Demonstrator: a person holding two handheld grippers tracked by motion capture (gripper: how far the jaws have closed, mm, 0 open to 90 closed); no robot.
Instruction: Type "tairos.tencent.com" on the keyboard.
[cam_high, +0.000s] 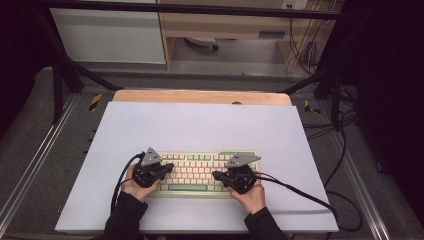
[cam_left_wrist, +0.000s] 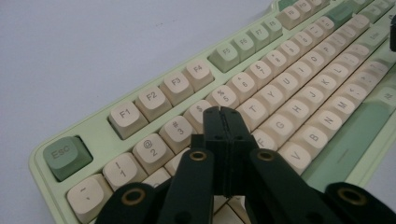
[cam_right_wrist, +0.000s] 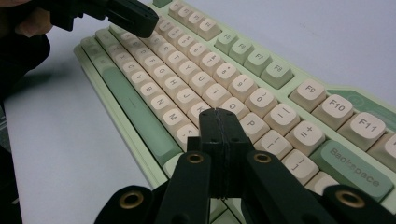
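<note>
1. While both my hands sit over the keyboard (cam_high: 200, 172), that keyboard lies on the white mat (cam_high: 200, 125), toward the mat's near edge.
2. My left gripper (cam_high: 167, 167) is over the keyboard's left half, jaws clenched on nothing; in the left gripper view its tips (cam_left_wrist: 222, 112) hover above the upper letter row, near the T key (cam_left_wrist: 252, 109).
3. My right gripper (cam_high: 216, 175) is over the keyboard's right half, jaws clenched, empty; in the right gripper view its tips (cam_right_wrist: 218, 114) are near the P key (cam_right_wrist: 251, 124).

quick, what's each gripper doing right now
Left gripper: shut, holding nothing, over the keyboard.
Right gripper: shut, holding nothing, over the keyboard.
</note>
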